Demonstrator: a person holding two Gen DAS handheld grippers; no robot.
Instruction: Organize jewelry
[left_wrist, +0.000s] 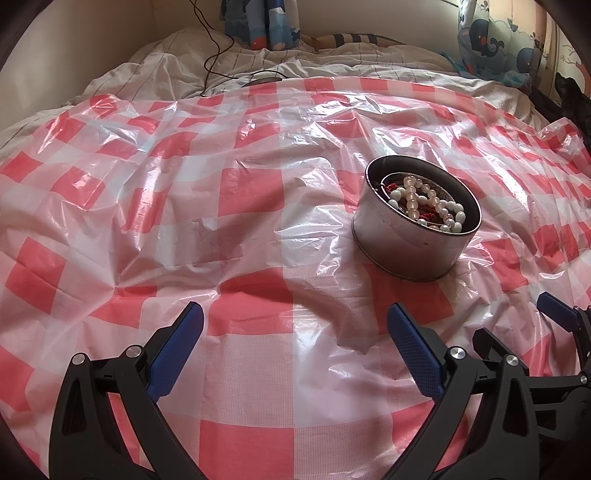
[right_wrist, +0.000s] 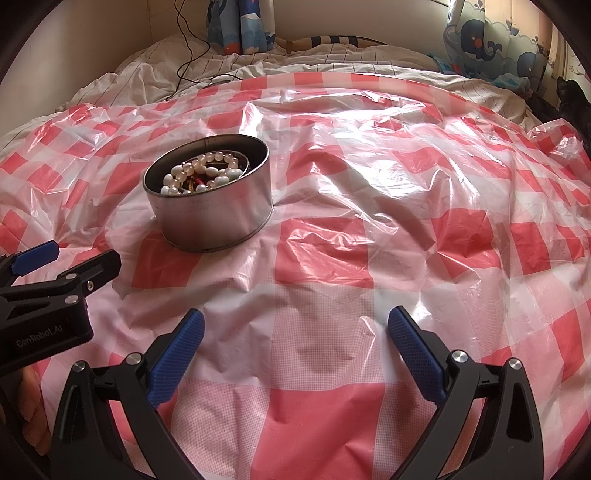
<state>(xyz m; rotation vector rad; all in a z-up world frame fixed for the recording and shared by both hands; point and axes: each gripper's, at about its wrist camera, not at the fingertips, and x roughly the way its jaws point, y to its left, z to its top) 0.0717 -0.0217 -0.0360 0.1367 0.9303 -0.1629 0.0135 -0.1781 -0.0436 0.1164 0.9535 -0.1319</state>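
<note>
Both hand-held grippers, left gripper (left_wrist: 295, 321) and right gripper (right_wrist: 295, 326), hover with fingers spread apart, gripping nothing. Ahead on a red-checked plastic sheet (left_wrist: 251, 192) sits a round metal tin (left_wrist: 413, 243) heaped with pearl bead strands (left_wrist: 424, 201).

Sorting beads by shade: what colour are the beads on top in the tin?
Creamy white beads in the tin, with some red beneath; clearest in the left wrist view.

Both wrist cameras look forward, low over the bed; they share the round tin (left_wrist: 415, 236) (right_wrist: 208, 205), right of centre for the left camera, left for the right.
</note>
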